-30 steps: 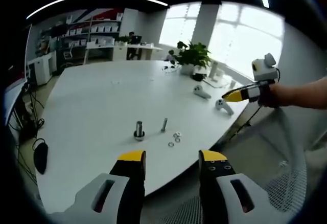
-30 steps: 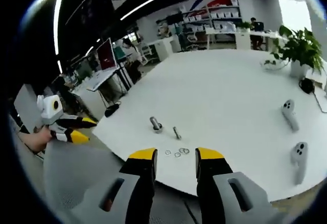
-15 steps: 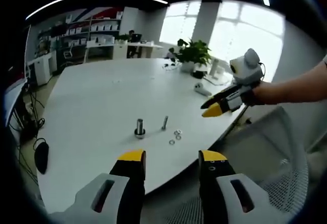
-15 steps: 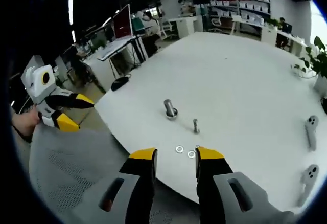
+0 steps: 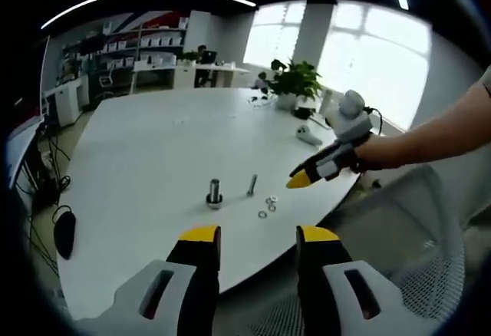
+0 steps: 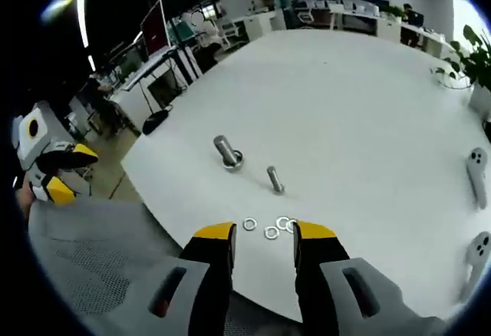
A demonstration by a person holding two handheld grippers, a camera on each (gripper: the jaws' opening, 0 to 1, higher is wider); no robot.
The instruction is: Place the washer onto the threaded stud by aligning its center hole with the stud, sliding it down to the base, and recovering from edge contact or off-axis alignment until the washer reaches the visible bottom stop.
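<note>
At lower centre of the right gripper view, washers now just ahead of the empty, spread right gripper, moved closer for pickup; threaded stud beyond, left gripper spread too.

Smooth, matt white counter, faintly sheened toward the upper right of the left gripper view under window light. Bright bare metal on the stud, threads showing as fine ridges; same polished metal on the thicker bolt and on the small shiny washers just above the claw tips. Glossy hard plastic on the right claw: yellow tips, black fingers, pale grey housings. Same finish on the left claw. Open-weave grey mesh chair at lower left, rough-looking. Pale smooth plastic controllers at the right edge.
</note>
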